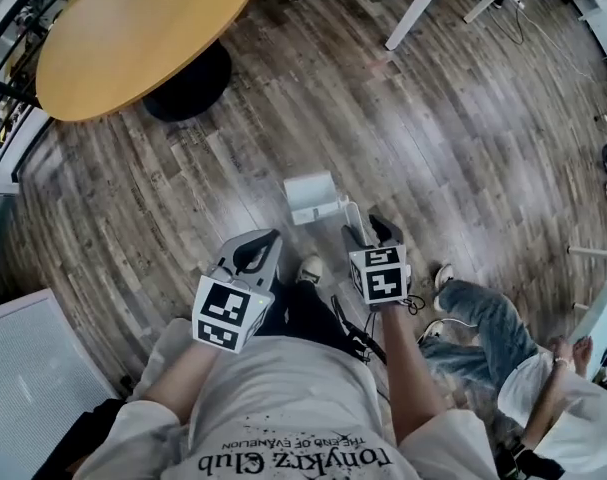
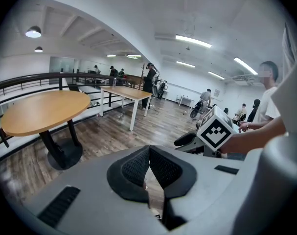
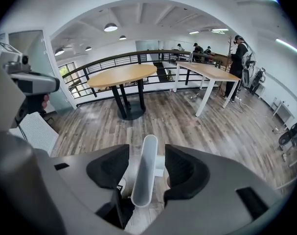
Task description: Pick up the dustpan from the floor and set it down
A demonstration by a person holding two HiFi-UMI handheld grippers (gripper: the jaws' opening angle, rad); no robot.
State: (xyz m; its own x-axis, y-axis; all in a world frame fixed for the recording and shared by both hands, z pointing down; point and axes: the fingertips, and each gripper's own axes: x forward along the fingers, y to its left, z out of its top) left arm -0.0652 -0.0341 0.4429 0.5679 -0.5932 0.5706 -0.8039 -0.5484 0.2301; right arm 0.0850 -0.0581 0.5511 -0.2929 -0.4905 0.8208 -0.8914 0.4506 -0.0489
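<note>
Just short of the round table, on the plank floor: white dustpan, pan end toward the table, handle rising back away from it. Farther from the table, right gripper straddling that handle, jaws spread wide, a gap showing on either side of it, so released, not pinching. Alongside, about as far from the table, left gripper, jaws pressed together at the tips, clenched on nothing, clear of the dustpan.
</note>
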